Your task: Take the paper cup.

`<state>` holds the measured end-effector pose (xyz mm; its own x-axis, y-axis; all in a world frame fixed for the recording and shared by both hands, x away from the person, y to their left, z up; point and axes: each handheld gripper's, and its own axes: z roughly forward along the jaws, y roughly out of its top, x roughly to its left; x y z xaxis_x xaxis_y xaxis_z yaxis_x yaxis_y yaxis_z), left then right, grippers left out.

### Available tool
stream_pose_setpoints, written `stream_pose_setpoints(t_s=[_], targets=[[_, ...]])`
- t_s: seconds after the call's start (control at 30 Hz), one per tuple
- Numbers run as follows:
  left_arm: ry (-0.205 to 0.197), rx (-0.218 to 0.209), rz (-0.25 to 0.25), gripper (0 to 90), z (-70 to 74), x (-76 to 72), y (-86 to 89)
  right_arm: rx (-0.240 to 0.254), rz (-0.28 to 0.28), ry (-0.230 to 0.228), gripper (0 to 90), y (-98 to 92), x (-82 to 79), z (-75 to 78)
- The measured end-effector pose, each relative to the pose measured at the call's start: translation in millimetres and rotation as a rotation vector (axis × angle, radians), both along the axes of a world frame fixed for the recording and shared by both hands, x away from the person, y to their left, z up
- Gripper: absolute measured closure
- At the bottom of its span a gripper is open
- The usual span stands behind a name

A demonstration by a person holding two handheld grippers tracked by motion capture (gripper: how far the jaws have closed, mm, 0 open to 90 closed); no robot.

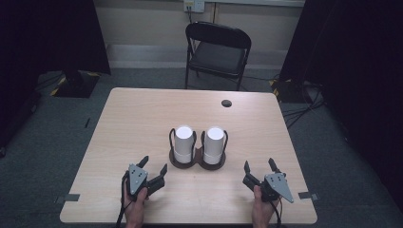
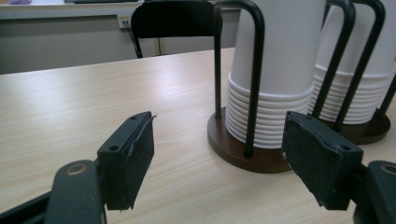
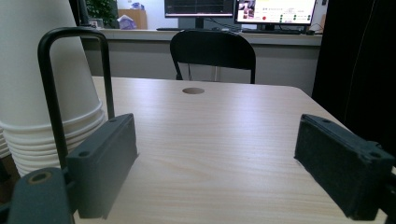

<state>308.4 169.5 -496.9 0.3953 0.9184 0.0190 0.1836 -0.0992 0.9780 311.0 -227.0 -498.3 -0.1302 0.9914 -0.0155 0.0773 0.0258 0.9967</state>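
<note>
At frame centre, two stacks of upturned white paper cups (image 1: 184, 142) sit in a dark wire-looped wooden holder (image 1: 197, 161). Left gripper (image 1: 154, 167) and right gripper (image 1: 259, 166) rest released, empty, low in frame. Probably best to approach one stack squarely, avoiding the wire loops.

A light wooden table (image 1: 142, 118) carries a dark double holder (image 1: 197, 161) near its middle, with two stacks of white cups (image 1: 184, 142) side by side. Near the front edge, the left gripper (image 1: 154, 167) and right gripper (image 1: 259, 165) rest with jaws apart. A black folding chair (image 1: 216, 52) stands beyond the far edge.
</note>
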Motion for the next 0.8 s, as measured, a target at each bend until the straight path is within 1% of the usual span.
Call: stream_pose_setpoints(t_s=[0.03,0.1,0.13,0.17,0.2,0.27,0.3,0.33,0.4,0.43,0.47,0.5,0.53,0.57,0.6,0.63,0.7,0.73,0.8], targets=[[0.006,-0.017,-0.011,23.4,-0.1,0.6,1.5,0.006,-0.008,0.003,12.1,0.0,-0.1,0.1],[0.015,-0.05,-0.023,15.2,-0.2,2.0,5.4,0.007,-0.008,0.0,12.3,-0.1,-0.4,-0.1],[0.015,-0.05,-0.023,16.4,-0.2,2.0,5.4,0.005,-0.01,0.007,12.4,0.6,0.0,0.2],[0.008,-0.071,-0.028,17.2,-0.6,1.5,7.4,-0.004,-0.014,0.014,12.4,1.4,0.8,0.5],[0.0,-0.076,-0.028,16.6,-0.8,0.7,7.9,-0.012,-0.014,0.027,12.5,2.4,1.8,0.9],[-0.014,-0.083,-0.012,16.1,-1.3,-0.8,7.6,-0.034,-0.04,0.056,12.6,5.4,4.6,1.7],[-0.014,-0.08,-0.011,16.1,-1.2,-1.2,8.0,-0.037,-0.038,0.075,12.8,5.8,6.1,2.1],[-0.014,-0.08,-0.011,16.2,-1.2,-1.2,8.0,-0.037,-0.038,0.075,12.8,5.8,6.1,2.1],[-0.013,-0.081,-0.017,16.1,-1.2,-1.1,8.2,-0.019,-0.018,0.08,13.0,3.7,6.2,2.3],[-0.012,-0.084,-0.019,16.1,-1.2,-0.8,7.8,-0.014,-0.012,0.075,13.3,3.0,5.9,2.2],[-0.003,-0.083,-0.032,16.3,-0.9,-0.5,8.4,-0.014,-0.005,0.072,13.2,2.8,5.8,2.1],[-0.003,-0.083,-0.032,16.6,-0.9,-0.5,8.4,-0.017,0.001,0.07,13.4,3.5,4.9,2.1],[0.013,-0.087,-0.054,16.6,-0.7,0.6,9.7,-0.023,0.0,0.053,13.9,4.8,4.3,1.7],[0.015,-0.087,-0.05,16.6,-0.6,0.8,9.7,-0.022,-0.002,0.035,14.3,5.8,3.9,1.2],[0.015,-0.087,-0.05,16.6,-0.6,0.8,9.7,-0.022,-0.002,0.035,14.3,5.8,3.9,1.2],[0.016,-0.084,-0.037,16.6,-0.6,0.9,8.4,-0.02,0.016,0.045,14.3,7.5,5.2,1.6],[0.011,-0.075,-0.037,16.6,-0.6,0.2,7.7,-0.022,0.035,0.063,15.1,10.6,6.2,2.0],[0.008,-0.072,-0.038,16.6,-0.5,0.0,7.8,-0.017,0.047,0.071,17.5,12.7,6.7,2.5],[0.007,-0.072,-0.039,16.5,-0.6,0.0,7.9,-0.01,0.076,0.072,19.2,16.6,7.3,4.2]])
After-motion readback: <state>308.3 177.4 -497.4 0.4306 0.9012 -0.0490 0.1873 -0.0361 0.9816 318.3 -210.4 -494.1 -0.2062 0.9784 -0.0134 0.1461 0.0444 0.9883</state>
